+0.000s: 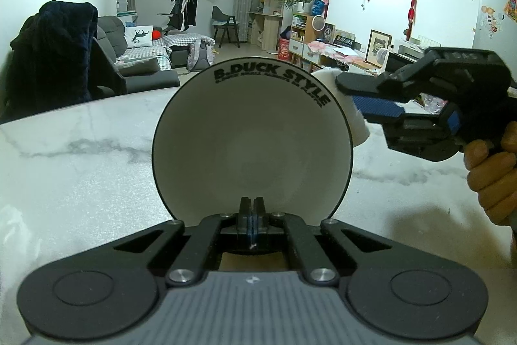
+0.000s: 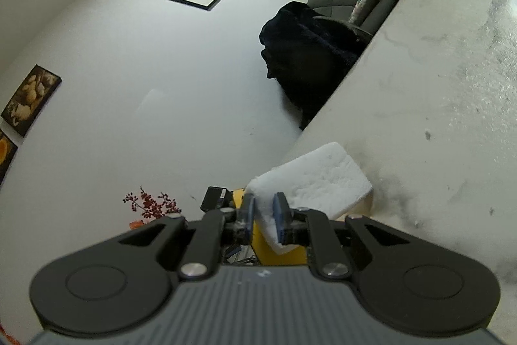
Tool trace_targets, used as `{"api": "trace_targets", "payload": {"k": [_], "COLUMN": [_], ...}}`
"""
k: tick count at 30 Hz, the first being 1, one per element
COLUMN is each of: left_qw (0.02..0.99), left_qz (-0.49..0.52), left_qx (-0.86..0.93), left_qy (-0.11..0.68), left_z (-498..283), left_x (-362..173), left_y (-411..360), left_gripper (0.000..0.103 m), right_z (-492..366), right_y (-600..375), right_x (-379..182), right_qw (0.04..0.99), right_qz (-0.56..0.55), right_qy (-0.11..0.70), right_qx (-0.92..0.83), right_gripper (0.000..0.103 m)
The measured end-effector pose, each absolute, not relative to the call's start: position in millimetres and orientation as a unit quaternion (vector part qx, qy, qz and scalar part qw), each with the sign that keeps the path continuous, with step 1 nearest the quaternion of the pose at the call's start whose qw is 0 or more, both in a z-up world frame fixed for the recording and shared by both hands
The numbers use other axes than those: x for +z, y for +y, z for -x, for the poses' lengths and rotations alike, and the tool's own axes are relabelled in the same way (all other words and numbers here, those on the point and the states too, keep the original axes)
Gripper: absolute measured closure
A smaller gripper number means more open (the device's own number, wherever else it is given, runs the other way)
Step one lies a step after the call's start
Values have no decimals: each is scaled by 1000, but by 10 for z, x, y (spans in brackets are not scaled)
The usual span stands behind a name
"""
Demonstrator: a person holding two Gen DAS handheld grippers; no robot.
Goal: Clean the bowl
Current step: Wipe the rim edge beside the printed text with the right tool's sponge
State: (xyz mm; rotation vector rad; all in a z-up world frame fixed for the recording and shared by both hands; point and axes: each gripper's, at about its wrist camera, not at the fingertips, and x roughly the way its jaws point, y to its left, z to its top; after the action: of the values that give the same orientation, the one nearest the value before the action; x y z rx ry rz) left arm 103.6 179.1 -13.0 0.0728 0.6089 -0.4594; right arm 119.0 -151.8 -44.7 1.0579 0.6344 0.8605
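Observation:
A white bowl [image 1: 252, 131] with a dark rim and black lettering stands tilted on edge above the marble table [image 1: 80, 170], its inside facing me. My left gripper [image 1: 251, 206] is shut on the bowl's near rim. My right gripper [image 1: 355, 96] comes in from the right, held by a hand [image 1: 491, 170], and is shut on a white sponge [image 1: 349, 115] that sits behind the bowl's right rim. In the right wrist view the right gripper [image 2: 264, 209] pinches the sponge [image 2: 313, 180] between blue pads, rolled sideways; the bowl is out of that view.
A dark garment hangs over a chair [image 1: 55, 50] at the table's far left edge. A grey sofa [image 1: 139, 54], shelves and a cluttered sideboard [image 1: 339, 50] stand beyond the table. The marble top [image 2: 436, 105] fills the right of the right wrist view.

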Motion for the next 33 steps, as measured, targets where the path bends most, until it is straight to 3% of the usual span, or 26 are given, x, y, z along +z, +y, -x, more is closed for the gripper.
{"api": "trace_targets", "payload": {"k": [5, 8, 20, 26, 33], "left_qw": [927, 927, 926, 926, 926], "left_qz": [-33, -30, -28, -28, -27], "left_qx": [-224, -226, -227, -228, -228], "left_qy": [298, 299, 299, 298, 299], "left_z": [-1081, -1085, -1065, -1164, -1117], "left_x": [-137, -136, -122, -152, -126], "left_y": [1824, 1828, 1828, 1868, 1845], "left_gripper": [103, 103, 103, 103, 103], "right_z": [-1138, -1143, -1218, -1182, -1091], "right_y": [-1467, -1463, -1500, -1488, -1406], "right_x": [-366, -383, -495, -427, -221], "right_qw": [724, 718, 701, 715, 771], "right_qz": [-471, -476, -505, -490, -416], "right_qy": [269, 268, 279, 267, 240], "right_qx": [426, 431, 420, 420, 419], "right_gripper": [89, 95, 96, 91, 77]}}
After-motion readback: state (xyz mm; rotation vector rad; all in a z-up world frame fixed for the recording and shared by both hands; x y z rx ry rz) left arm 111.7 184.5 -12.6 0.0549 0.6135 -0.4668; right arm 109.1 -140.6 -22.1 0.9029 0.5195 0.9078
